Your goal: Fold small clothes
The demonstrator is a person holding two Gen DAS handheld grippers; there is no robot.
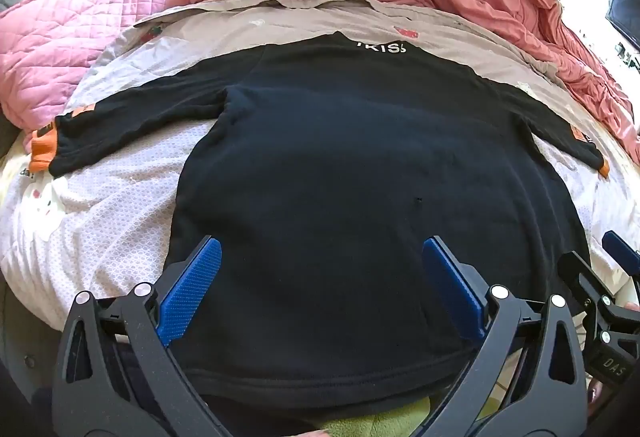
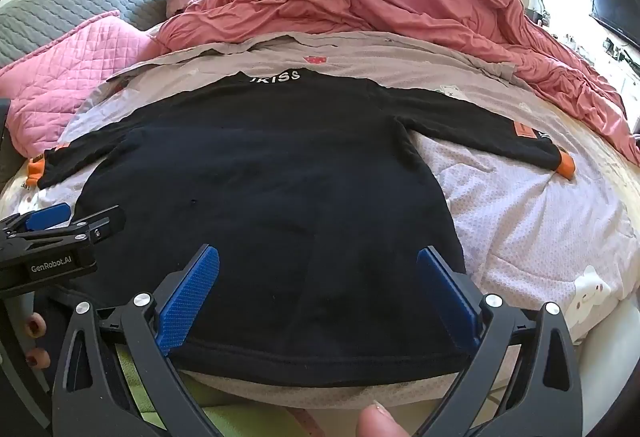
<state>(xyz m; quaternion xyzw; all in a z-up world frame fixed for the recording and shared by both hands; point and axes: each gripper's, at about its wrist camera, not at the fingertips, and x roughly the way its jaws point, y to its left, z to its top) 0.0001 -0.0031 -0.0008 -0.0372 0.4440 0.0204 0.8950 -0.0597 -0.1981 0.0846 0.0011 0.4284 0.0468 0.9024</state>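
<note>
Here, a black long-sleeved top (image 1: 320, 165) lies flat on the bed (image 1: 104, 197), sleeves out, orange cuffs (image 1: 42, 153) at the ends. It looks soft, fuzzy and floppy. Both the left gripper (image 1: 320, 289) and the right gripper (image 2: 318, 293) have their fingers spread wide, holding nothing. The bottom hem (image 2: 320, 369) seems a good place to grab.

We cannot read the sweater's (image 1: 340, 165) collar lettering (image 1: 382, 47) fully; its hem (image 2: 320, 369) hides behind our hand-held gripper frames.
</note>
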